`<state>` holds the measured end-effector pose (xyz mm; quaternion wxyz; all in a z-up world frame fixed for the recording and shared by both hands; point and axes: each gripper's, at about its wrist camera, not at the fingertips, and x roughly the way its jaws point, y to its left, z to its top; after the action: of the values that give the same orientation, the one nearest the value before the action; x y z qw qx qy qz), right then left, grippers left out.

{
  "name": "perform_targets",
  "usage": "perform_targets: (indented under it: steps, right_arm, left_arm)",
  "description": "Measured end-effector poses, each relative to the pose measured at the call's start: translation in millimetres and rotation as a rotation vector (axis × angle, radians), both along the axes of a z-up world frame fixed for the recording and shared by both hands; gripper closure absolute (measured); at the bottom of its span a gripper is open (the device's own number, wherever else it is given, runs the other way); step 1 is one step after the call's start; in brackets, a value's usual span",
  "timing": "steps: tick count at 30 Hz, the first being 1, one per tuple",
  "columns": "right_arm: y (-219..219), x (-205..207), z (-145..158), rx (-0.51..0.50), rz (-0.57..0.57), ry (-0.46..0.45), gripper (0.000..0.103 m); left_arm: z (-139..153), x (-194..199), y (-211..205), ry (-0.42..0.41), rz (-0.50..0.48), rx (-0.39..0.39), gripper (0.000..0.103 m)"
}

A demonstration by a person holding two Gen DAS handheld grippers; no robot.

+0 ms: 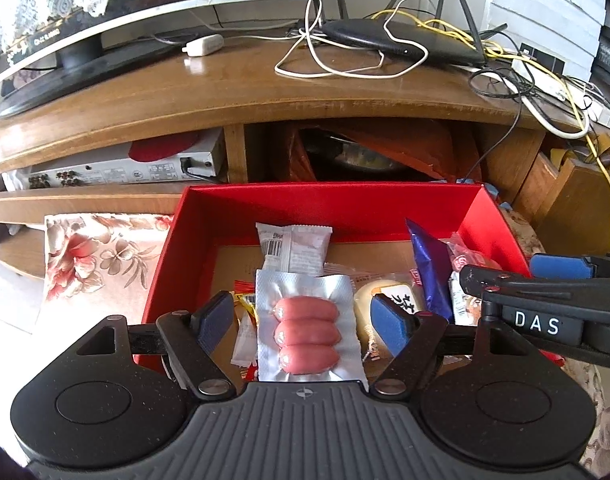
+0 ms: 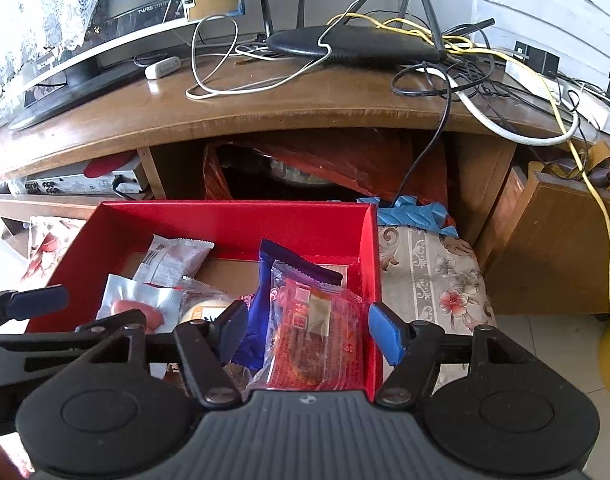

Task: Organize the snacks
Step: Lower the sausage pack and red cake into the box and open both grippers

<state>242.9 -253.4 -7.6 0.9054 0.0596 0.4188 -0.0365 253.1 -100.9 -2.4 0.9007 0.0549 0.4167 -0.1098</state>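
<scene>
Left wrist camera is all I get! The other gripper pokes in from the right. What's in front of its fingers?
Observer: A clear red plastic snack packet lies between the right gripper's open jaws; the pads don't press it.
Operator: Is it inside the box?
Observer: Yes, it sits by the right wall of the red cardboard box, leaning on a purple foil packet.
Operator: What's past that wall?
Observer: A beige floral cloth, with a crumpled blue sheet behind it.
</scene>
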Motion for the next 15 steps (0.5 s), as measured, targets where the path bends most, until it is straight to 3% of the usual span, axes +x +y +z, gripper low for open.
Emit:
perform_targets:
  steps: [15]
  right_arm:
    - [-9.2,-34.2,10.5,-0.002,-0.01,-0.01,0.039]
  left_arm:
    - [13.6,-28.1,-9.0,-0.025,-0.049,-0.019,0.022]
